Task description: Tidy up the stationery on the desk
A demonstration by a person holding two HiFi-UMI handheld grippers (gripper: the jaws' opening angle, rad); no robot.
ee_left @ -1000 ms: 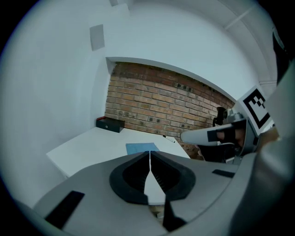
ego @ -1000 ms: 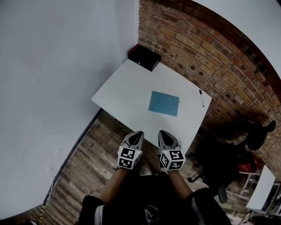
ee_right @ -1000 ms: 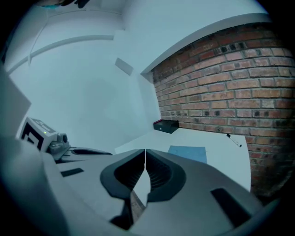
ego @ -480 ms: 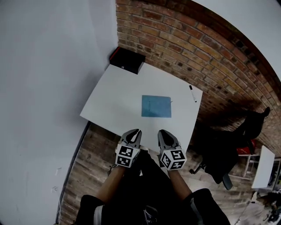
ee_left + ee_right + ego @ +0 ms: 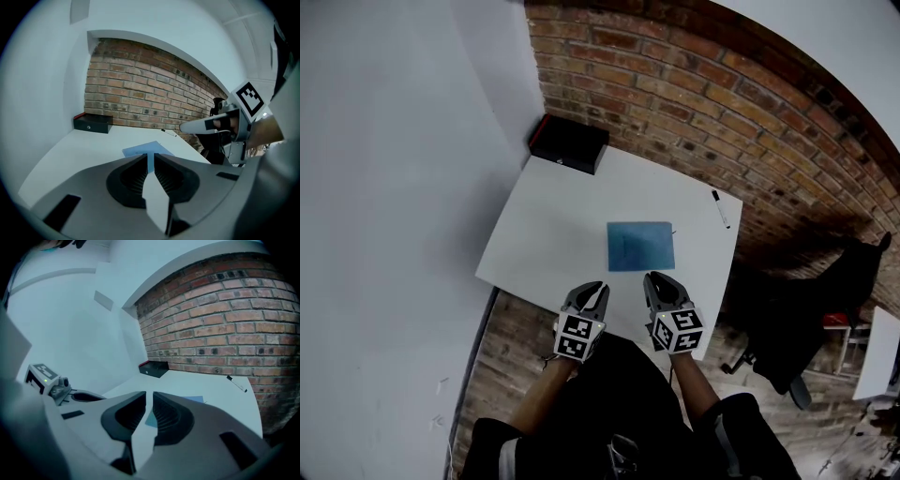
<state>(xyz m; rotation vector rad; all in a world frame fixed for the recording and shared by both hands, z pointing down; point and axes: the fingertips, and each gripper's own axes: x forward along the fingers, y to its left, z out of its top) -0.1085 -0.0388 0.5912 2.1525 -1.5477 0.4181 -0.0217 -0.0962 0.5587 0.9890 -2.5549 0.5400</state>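
Left gripper (image 5: 592, 287) and right gripper (image 5: 662, 279) are now over the near edge of the white rectangular surface (image 5: 539, 234), closer than a second ago. Both sets of jaws have just been opening to a narrow slit, with nothing between them. Flat blue square notebook (image 5: 640, 246) lies just ahead, untouched. Farther off are a black-capped white marker pen (image 5: 721, 208) and a black box with red trim (image 5: 569, 144). Likely the approach; tidying not begun.

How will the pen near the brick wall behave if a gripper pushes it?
The pen looks thin and round, so it will probably roll on the smooth white desk. It lies close to the desk's edge, so a push might send it off. It seems light.
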